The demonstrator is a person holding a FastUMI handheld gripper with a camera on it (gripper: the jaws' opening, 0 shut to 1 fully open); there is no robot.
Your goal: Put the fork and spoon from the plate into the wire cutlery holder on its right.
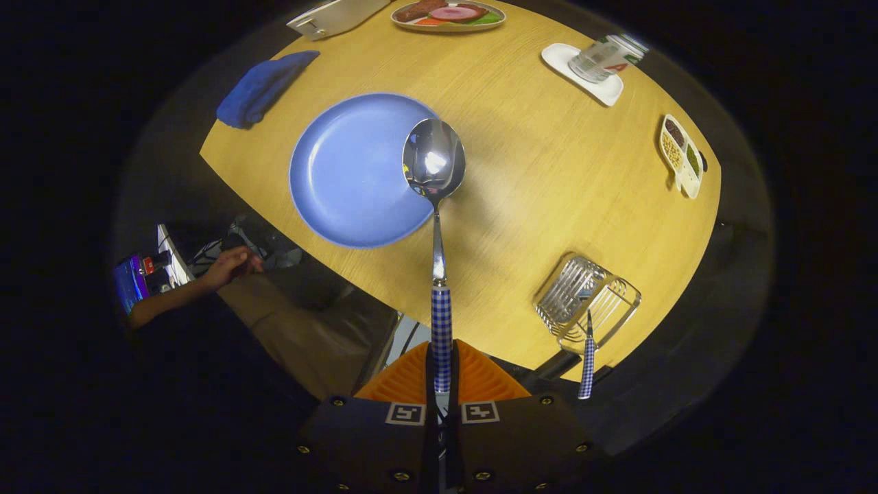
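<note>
I've got the gripper (442, 384) clenched on the spoon (434, 161) by its checked handle, bowl raised over the plate (343, 171) rim; the fork (588, 357) already stands in the wire cutlery holder (583, 302), right of the plate. A loose pinch could let it swing and clip the holder's wires

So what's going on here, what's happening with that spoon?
A hand-held gripper is shut on the checked handle of a spoon, holding it lifted over the wooden table, its bowl above the right rim of the blue plate. The plate holds no cutlery. To the right of the fingers, the wire cutlery holder already has one checked-handled utensil standing in it, likely the fork. The spoon still has to go in.
</note>
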